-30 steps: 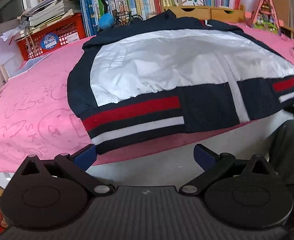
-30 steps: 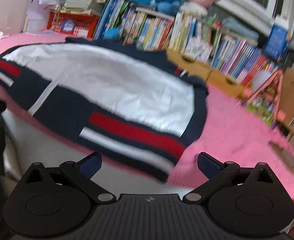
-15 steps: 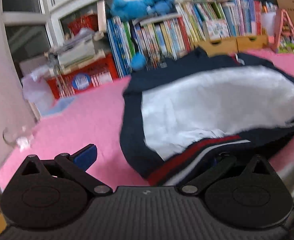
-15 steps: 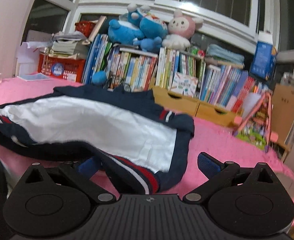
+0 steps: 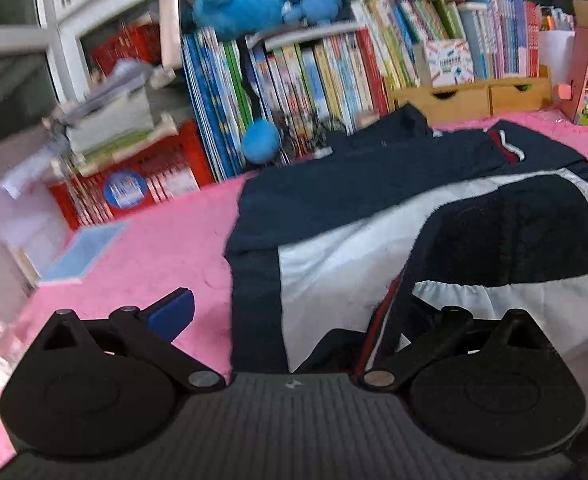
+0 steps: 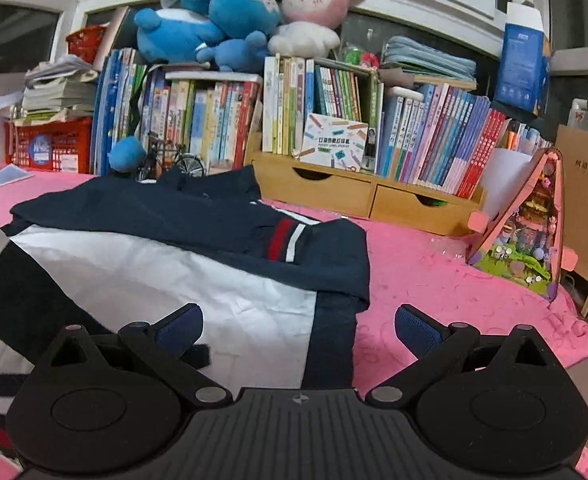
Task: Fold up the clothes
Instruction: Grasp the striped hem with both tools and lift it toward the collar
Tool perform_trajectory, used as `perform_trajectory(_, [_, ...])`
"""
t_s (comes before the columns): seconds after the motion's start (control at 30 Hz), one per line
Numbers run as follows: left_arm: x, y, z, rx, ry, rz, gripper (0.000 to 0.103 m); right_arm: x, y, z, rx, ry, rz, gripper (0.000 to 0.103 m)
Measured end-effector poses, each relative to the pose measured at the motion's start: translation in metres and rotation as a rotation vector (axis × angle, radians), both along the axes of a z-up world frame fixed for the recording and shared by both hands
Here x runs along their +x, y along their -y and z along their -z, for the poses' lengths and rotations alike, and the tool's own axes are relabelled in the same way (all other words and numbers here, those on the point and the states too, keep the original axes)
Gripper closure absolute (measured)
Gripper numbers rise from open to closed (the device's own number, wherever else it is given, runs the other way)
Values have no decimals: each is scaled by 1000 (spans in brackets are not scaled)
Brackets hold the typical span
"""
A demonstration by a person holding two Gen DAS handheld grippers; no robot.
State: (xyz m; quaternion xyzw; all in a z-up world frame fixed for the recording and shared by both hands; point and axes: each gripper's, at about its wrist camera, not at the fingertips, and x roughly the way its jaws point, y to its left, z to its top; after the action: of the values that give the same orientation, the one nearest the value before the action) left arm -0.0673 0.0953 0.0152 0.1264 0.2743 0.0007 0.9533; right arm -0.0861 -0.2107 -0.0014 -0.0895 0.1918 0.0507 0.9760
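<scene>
A pink cloth (image 6: 434, 280) covers the table, with a wall of books (image 6: 434, 136) and soft toys (image 6: 213, 20) behind. The jacket (image 6: 165, 264) lies flat on it, its striped lower edge turned up over the white panel, so 1 fold from the bottom looks in progress. The left gripper (image 5: 294, 312) has its fingers spread wide; the striped hem drapes over the right-hand finger, hiding its tip, probably because the hem was carried up on that finger rather than pinched. The right gripper (image 6: 298, 326) is also spread wide, gripping nothing, poised just over the jacket's right side.
</scene>
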Motion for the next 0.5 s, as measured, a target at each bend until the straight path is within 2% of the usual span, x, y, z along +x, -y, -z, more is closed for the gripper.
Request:
perform_trajectory(0.07, [8, -4, 7, -14, -34, 0, 0, -8, 15, -5, 25, 27, -41, 0])
perform_trajectory(0.13, [13, -7, 12, -26, -59, 6, 0, -20, 33, -14, 70, 26, -130, 0])
perform_trajectory(0.27, [20, -12, 15, -63, -102, 15, 0, -42, 54, -22, 110, -27, -347, 0])
perform_trajectory(0.43, [25, -22, 5, -155, -149, 38, 0, -45, 25, -9, 74, -100, -452, 2])
perform_trajectory(0.5, [18, -32, -10, -238, -134, 91, 0, -38, 11, -4, 98, -139, -498, 10])
